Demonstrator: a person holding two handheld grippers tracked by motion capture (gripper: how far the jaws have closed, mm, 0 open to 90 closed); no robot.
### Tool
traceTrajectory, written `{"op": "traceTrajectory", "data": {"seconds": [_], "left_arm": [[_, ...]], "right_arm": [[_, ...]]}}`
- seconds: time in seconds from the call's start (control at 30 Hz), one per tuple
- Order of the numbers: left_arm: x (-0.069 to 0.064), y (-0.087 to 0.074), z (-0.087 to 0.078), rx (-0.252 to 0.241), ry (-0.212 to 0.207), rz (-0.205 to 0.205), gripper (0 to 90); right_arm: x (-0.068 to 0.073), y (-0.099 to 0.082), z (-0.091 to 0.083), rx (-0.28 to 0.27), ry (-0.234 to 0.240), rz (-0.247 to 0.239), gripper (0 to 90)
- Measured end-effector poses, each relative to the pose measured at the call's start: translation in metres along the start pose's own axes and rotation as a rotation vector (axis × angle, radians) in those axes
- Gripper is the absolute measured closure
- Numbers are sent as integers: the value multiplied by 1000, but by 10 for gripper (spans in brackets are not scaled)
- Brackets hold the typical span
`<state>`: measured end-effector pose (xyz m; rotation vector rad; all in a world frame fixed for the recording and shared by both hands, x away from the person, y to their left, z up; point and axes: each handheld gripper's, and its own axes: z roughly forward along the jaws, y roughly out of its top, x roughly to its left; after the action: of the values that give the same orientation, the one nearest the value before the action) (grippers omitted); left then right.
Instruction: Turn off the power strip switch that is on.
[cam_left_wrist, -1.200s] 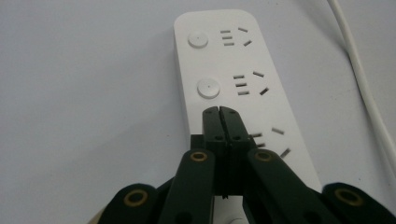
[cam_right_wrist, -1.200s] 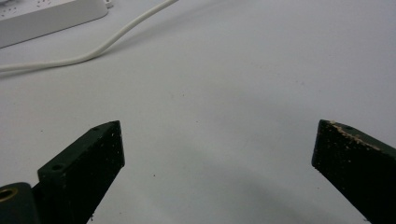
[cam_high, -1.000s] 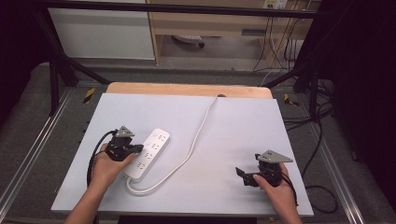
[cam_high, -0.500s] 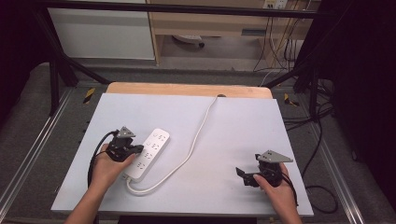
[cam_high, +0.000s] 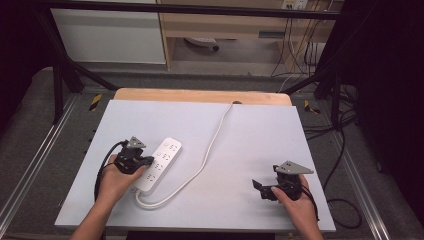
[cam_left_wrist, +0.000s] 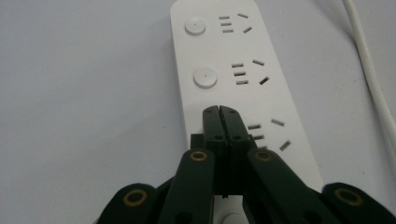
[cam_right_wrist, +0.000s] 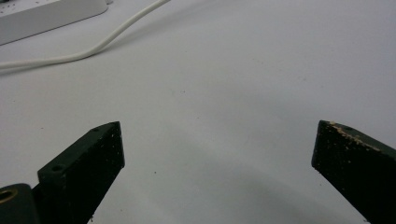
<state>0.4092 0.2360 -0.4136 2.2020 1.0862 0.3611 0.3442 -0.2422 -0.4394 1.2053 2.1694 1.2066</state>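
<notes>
A white power strip lies slantwise on the left part of the white table top; its white cable loops near the front and runs to the back edge. My left gripper rests over the strip, jaws shut with nothing between them. In the left gripper view its closed tip sits on the power strip just below two round buttons, beside a socket. My right gripper stays low at the front right, jaws wide open over bare table, the cable beyond.
A wooden strip borders the table's far edge. Dark metal frame bars and floor cables surround the table. A white cabinet stands behind.
</notes>
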Motion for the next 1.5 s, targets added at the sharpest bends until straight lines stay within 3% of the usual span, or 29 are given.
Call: {"op": "traceTrajectory", "data": {"seconds": [0.27,0.33,0.37,0.4,0.43,0.47,0.5,0.6,0.73,0.87,1.1,1.23,1.4,1.5], "left_arm": [[3,-2,0,-14,-10,-17,900],[3,-3,0,-16,-32,-35,900],[3,-3,1,-16,-71,-51,900],[2,-3,1,-21,-74,-52,900],[-1,-3,1,-15,-37,-29,900],[-5,-1,0,-5,42,27,900],[-7,1,2,-1,86,55,900],[-2,1,3,-16,42,12,900],[-5,1,3,-12,54,21,900],[-2,0,1,-8,32,4,900],[-3,-1,1,-10,33,3,900],[-6,1,1,4,53,21,900],[1,-2,1,-12,13,-15,900],[0,-2,1,-10,21,-9,900]], "right_arm": [[0,0,1,7,-2,2,32],[0,0,1,7,-1,3,32],[0,0,1,8,-1,2,32],[0,0,1,10,-2,0,32],[1,0,1,10,-3,1,32],[1,0,1,10,-3,1,32],[1,0,1,8,-3,2,32],[1,0,0,6,-2,3,32],[-1,-1,0,2,-1,6,32],[-1,0,0,3,-3,6,32],[-1,0,0,7,-4,5,32],[0,-1,0,7,-5,5,32],[-1,-1,-1,6,-5,9,32],[-1,-1,-1,4,-6,9,32]]}}
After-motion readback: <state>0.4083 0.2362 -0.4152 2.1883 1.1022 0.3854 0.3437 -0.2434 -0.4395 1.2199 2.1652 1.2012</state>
